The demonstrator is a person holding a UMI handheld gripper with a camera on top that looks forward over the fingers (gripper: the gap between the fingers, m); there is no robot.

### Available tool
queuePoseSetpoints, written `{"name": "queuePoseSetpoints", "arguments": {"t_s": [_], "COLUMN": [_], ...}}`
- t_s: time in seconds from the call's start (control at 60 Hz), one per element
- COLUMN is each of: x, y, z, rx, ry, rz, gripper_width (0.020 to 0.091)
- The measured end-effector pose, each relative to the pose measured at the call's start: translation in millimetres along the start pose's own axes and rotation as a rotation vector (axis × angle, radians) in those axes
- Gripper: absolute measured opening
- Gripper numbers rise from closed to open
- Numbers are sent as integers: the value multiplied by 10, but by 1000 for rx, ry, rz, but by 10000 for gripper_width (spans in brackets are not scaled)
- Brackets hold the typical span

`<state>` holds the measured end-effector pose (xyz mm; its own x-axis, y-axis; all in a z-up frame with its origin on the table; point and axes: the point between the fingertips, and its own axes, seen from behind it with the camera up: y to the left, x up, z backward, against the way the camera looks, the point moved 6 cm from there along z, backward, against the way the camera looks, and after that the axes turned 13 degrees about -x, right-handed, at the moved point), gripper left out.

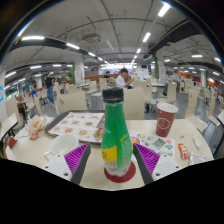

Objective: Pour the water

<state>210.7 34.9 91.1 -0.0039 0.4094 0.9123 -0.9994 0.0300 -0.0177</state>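
Well, the claw [113,152] stood wide — a green bottle [115,135] sat between its fingers on the desk [190,165], not squeezed. Beyond it — a red cup [165,119].

The bottle [116,135] hides the table [60,165] behind it, and its label print is too small to read. The tray's [78,125] pictures are too small to make out (likewise the cup's [165,118] logo). People far back in the hall are blurred.
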Motion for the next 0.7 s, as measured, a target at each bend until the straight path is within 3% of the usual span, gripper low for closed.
{"name": "queuePoseSetpoints", "arguments": {"t_s": [0.317,0.483,0.7], "x": [54,115,245], "y": [143,1015,2452], "z": [1194,2046,2749], "rx": [-203,-212,-151], "ry": [122,194,184], "rz": [28,58,79], "gripper_width": [858,850,850]}}
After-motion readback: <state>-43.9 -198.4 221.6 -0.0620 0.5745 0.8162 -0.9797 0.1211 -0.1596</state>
